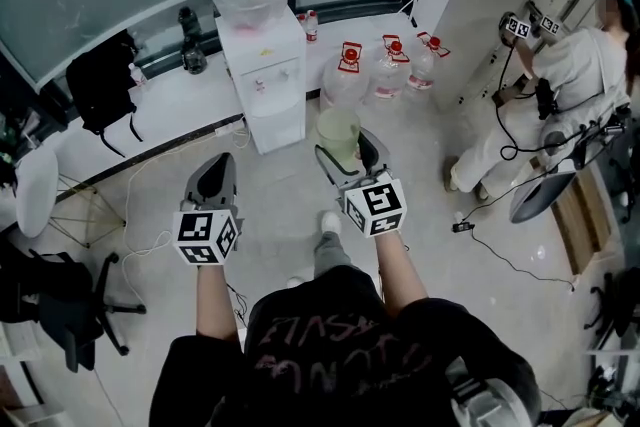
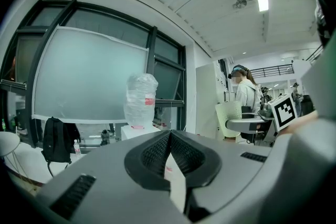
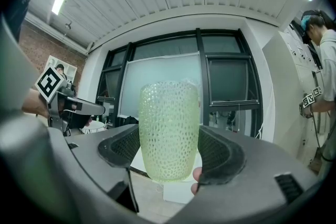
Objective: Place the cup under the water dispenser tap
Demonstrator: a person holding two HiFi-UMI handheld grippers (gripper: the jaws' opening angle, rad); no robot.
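Cup (image 3: 169,131) in right hand-held gripper (image 3: 170,150)

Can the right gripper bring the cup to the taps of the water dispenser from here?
Probably yes. The right gripper holds the cup upright, and only bare floor seems to lie between it and the water dispenser with its taps.

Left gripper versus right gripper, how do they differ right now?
The left gripper has its jaws shut together; the right gripper has them wide. The left gripper holds nothing; the right gripper clamps the upright green cup. Both point toward the water dispenser.
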